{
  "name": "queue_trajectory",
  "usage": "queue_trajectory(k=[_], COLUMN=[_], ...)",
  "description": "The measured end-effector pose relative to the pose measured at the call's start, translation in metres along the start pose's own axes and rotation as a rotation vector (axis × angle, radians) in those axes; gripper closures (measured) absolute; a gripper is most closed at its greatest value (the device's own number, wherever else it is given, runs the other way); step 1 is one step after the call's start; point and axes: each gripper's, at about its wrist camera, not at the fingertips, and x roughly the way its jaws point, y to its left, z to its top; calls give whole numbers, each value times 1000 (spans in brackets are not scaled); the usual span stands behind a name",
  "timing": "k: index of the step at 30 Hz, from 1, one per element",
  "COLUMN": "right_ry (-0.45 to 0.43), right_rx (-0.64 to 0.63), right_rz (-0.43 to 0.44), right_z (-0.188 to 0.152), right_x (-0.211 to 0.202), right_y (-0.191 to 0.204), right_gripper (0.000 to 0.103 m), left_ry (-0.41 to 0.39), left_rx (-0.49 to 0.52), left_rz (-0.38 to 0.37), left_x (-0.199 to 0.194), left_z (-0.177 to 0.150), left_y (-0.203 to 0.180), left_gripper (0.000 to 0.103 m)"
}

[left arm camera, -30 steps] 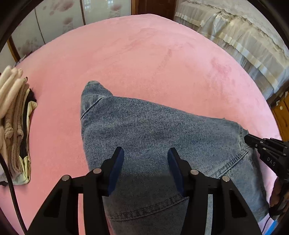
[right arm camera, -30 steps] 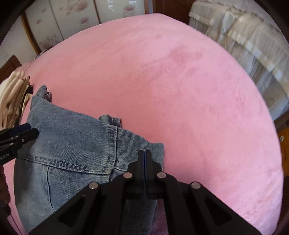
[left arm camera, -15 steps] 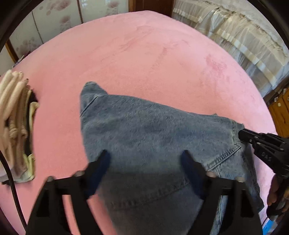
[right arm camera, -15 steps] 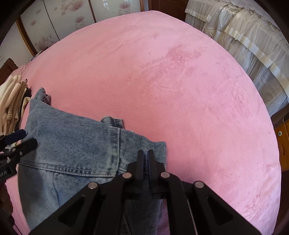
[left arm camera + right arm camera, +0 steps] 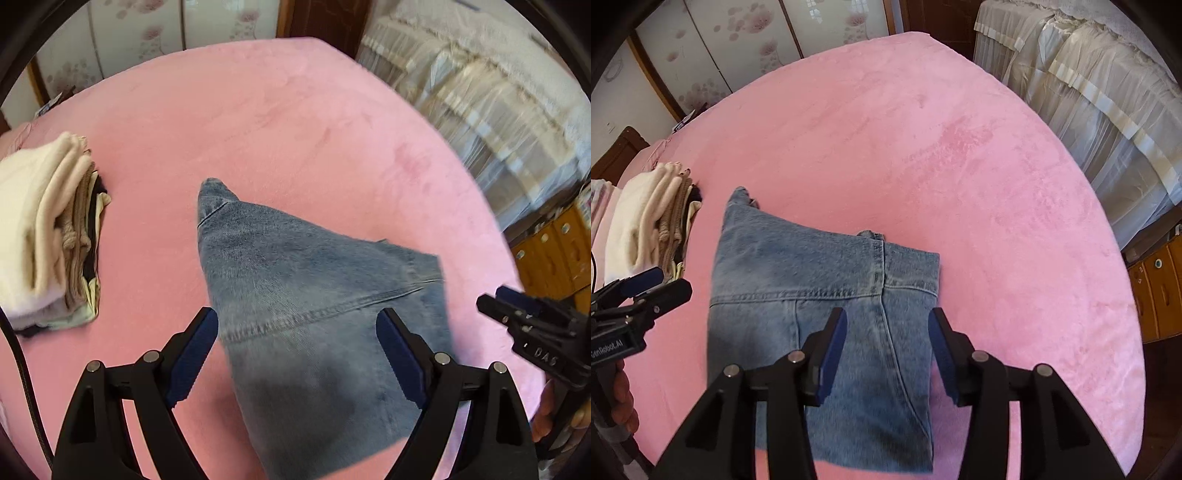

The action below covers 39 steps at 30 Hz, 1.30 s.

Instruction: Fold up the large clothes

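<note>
Both claws, left (image 5: 297,354) and right (image 5: 887,347), are hanging wide and holding nothing; I'm finishing the fold, jeans (image 5: 827,295) lying folded on the pink bed (image 5: 960,166), probably stacking next beside the pile (image 5: 653,221).

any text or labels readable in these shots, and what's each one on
"DAS" – white letters on the black body of the right gripper, seen from the left wrist view.
"GenRobot.AI" – white print on the body of the left gripper, cut off at the frame edge.
The jeans show no readable label.

Faded blue jeans (image 5: 820,291); plain pink blanket (image 5: 960,166); cream stack (image 5: 40,225)
</note>
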Motion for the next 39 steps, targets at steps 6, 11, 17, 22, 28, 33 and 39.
queue_trajectory(k=[6,11,17,22,28,33,39], right_ry=[-66,-120,-73,26,125,181,227], right_rx=[-45,-121,-78,3,66,115,130], right_rz=[-19,-43,51,173,297,385,534], right_z=[-10,-21,-33,-46,-57,-57,-52], right_x=[-44,-64,-55,-12,55,103,143], right_y=[4,5,-19,-43,-60,-69,-68], right_gripper=[38,33,33,33,33,33,33], left_ry=[-87,-135,35,82,173,139,175], left_rx=[-79,-67,-122,-174,-252,-281,-355], left_rz=[-55,-132,-150,-200,-312,-335,-396], left_x=[-51,-75,-49,-10,57,83,117], left_z=[-14,-35,-59,-84,-110,-116,-114], left_y=[10,16,32,44,60,71,88], left_gripper=[16,16,13,13,13,13,13])
